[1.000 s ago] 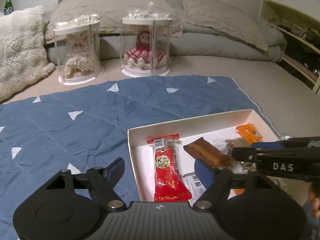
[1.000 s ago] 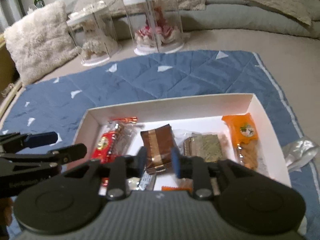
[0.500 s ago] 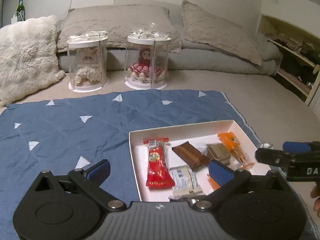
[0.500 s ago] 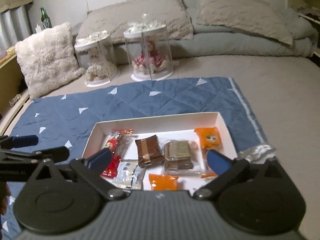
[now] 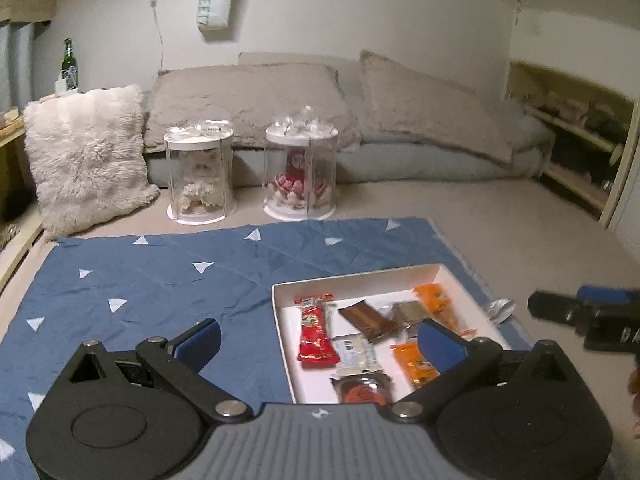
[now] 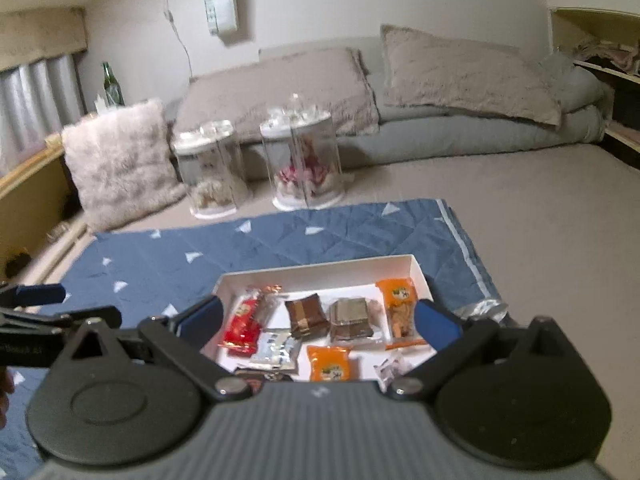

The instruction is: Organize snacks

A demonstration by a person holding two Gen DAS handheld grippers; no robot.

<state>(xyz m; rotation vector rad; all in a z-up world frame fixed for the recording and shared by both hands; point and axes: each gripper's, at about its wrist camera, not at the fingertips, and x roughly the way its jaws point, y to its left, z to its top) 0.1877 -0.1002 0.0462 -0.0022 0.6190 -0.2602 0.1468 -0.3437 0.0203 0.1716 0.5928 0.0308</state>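
In the white box (image 6: 320,270), red snack (image 6: 244,324) lengthwise front-to-back.

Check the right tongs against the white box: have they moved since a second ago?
Yes. The right tongs have pulled back and up from the white box, which now looks smaller and farther, and their jaws stand wide open, empty.

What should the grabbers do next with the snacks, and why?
Probably reach the right gripper toward the silver wrapper lying on the blue blanket just outside the white box. Both grippers are open and empty, and the other snacks already lie inside the box.
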